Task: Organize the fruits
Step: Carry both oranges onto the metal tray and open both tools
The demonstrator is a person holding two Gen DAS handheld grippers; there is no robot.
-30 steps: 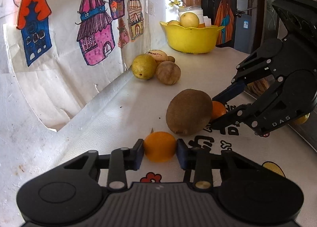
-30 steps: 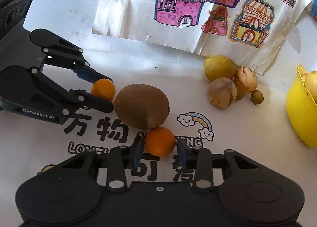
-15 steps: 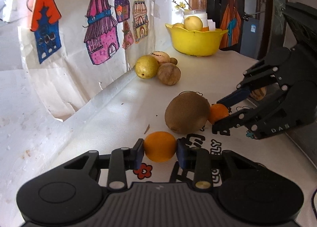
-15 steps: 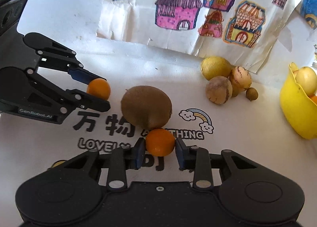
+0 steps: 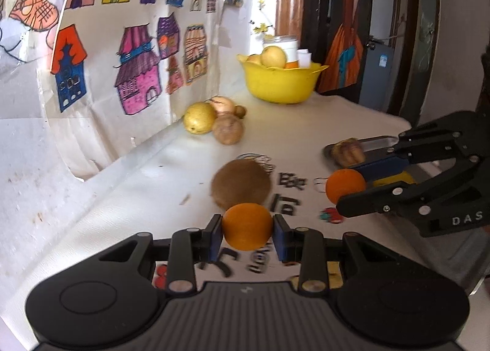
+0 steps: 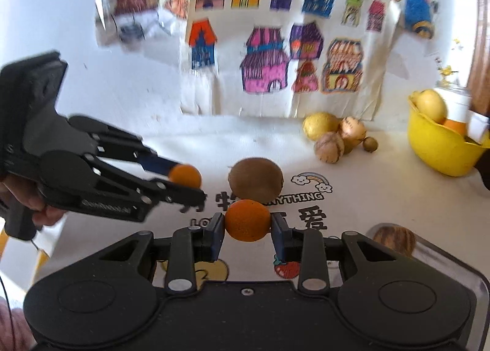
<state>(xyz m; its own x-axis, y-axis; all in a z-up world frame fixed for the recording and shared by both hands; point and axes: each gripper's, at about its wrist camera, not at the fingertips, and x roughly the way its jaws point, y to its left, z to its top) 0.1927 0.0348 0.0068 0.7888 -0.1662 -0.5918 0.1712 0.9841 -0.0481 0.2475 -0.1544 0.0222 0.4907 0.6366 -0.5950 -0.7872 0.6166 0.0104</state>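
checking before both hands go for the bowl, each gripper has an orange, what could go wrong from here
1. The left gripper and right gripper each pinch a round orange only at its two sides, so either one could slip or roll out.
2. The yellow bowl already holds fruit heaped to its rim; a dropped orange may bounce out.
3. Both grippers are close together and may collide heading for the same bowl.
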